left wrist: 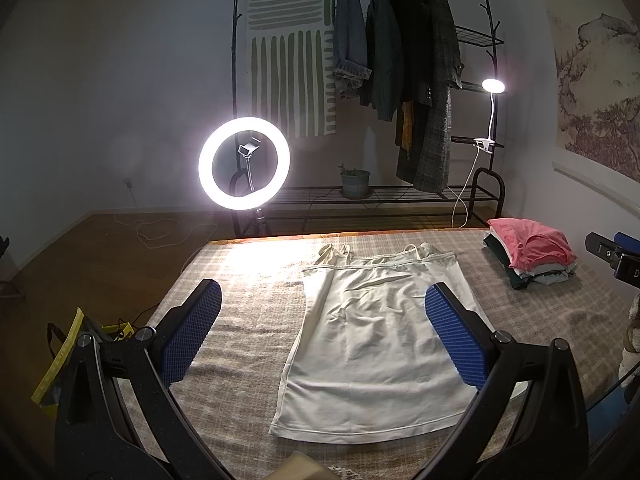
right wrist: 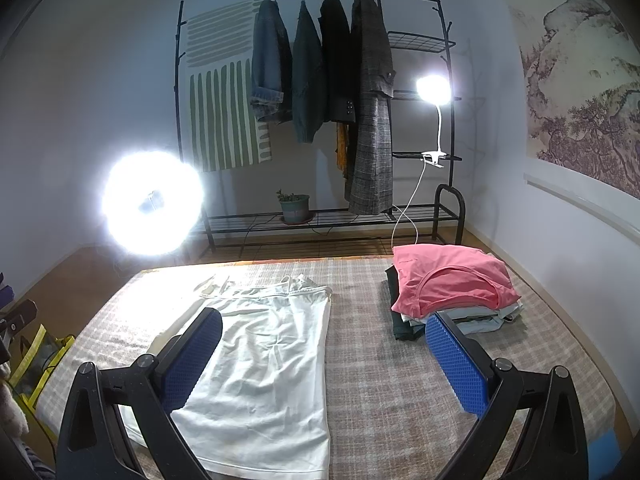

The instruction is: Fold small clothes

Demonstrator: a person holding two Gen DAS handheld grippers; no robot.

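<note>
On the bed: a white camisole [left wrist: 372,336] lies flat on the checked bed cover [left wrist: 248,312], straps toward the far edge, hem toward the cameras.
Left tongs [left wrist: 324,328]: spread wide, holding nothing, above the camisole's lower half.
Right tongs [right wrist: 324,354]: also spread and empty, above the camisole's right edge and the bare cover beside it.
Step in hand: I judge the garment is laid out and smoothed, with the first fold not yet begun.
Next move: probably each tongs must come down and pinch one edge or corner, then carry it across; the thin cloth may slip or wrinkle.
Finished pile: a stack of folded clothes [right wrist: 452,292] with a pink top uppermost, at the far right of the bed, well apart from the camisole.
Containers: a yellow-trimmed bag [left wrist: 64,360] stands on the floor at left; its contents I cannot tell.
</note>
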